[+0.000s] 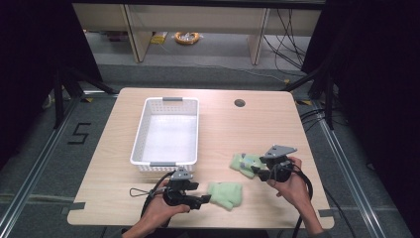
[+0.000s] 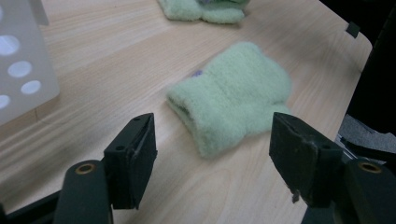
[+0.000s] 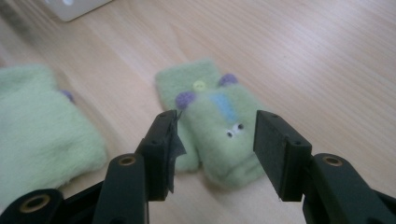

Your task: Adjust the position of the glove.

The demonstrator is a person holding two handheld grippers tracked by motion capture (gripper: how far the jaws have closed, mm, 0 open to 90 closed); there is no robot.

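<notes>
2 fuzzy light-green knitted mittens are counted on the table: a plain mitten (image 1: 226, 194) and a mitten with a sewn face (image 1: 244, 163). 1 white perforated plastic basket (image 1: 140, 133) is counted, and 2 black hand-held grippers, left (image 1: 204, 200) and right (image 1: 255, 171).

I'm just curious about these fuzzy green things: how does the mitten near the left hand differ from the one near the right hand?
The left mitten shows a plain green side with just a small purple speck; the right mitten shows googly eyes, a blue stripe, a yellow button and purple bumps. The left mitten lies nearer the table's front edge; the right mitten lies farther back. Both are fluffy, pale green, and flat on the wooden table.
</notes>
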